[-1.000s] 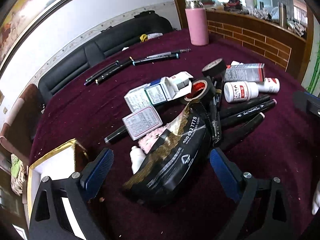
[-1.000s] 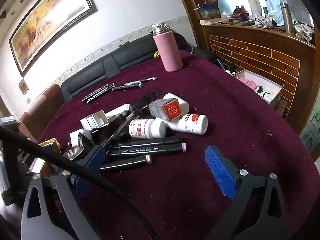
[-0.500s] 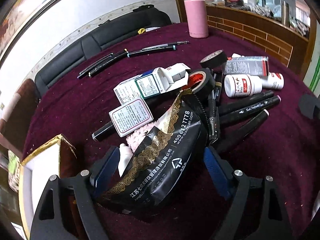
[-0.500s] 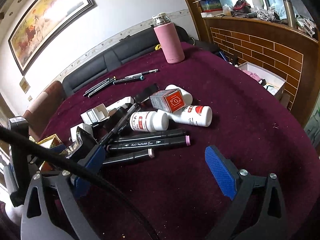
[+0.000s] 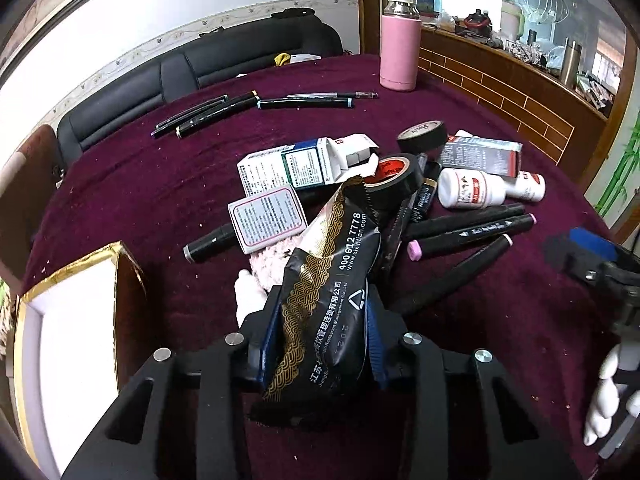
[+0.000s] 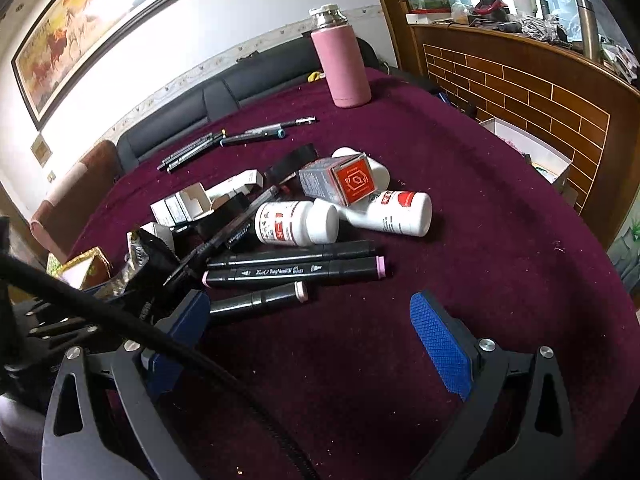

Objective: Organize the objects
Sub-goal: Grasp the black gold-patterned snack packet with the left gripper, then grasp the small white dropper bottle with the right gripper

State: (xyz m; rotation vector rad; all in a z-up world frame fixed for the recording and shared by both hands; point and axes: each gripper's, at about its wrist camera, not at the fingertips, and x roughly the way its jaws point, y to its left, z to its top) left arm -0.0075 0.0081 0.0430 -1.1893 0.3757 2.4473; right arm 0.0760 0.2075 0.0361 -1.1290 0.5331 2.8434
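Black packet (image 5: 324, 300) pinched only in left claw (image 5: 320, 320) view.

Daylight from right, glare on wall, fisheye-warped edges.

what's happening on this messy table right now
A person is sorting clutter on a dark red velvet-covered table. The left hand-held gripper has just been closing, and its pads now press on a black foil packet with gold pattern at the edge of the pile. The right hand-held gripper hangs open and empty near three black markers with pink caps.
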